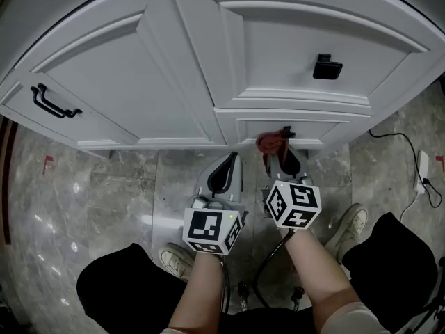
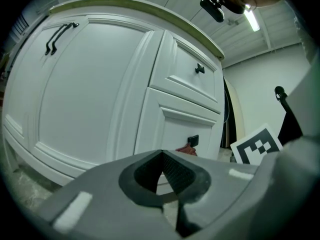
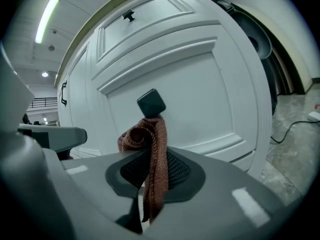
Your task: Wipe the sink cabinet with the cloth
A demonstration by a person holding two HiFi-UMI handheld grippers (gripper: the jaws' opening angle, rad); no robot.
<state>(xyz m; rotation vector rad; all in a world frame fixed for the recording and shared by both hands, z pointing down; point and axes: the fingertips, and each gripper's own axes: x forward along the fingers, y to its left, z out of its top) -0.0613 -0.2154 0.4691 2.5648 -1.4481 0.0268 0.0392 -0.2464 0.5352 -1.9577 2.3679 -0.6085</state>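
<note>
Head view, right hand-held gripper [image 1: 282, 157] extended forward, clamping cloth [image 1: 268, 142]

Cut off by the head view's top edge: the upper part of the sink cabinet [image 1: 188, 61]. Partly hidden behind the right hand-held gripper [image 1: 279, 153]: the cloth [image 1: 268, 142], only a bunched bit showing, covering part of the lower knob [image 1: 286, 131]. From the left gripper view, a mere sliver of cloth [image 2: 186, 149] past the left hand-held gripper [image 2: 162, 159]. In the right gripper view, lost between the jaws: the cloth's lower end.
</note>
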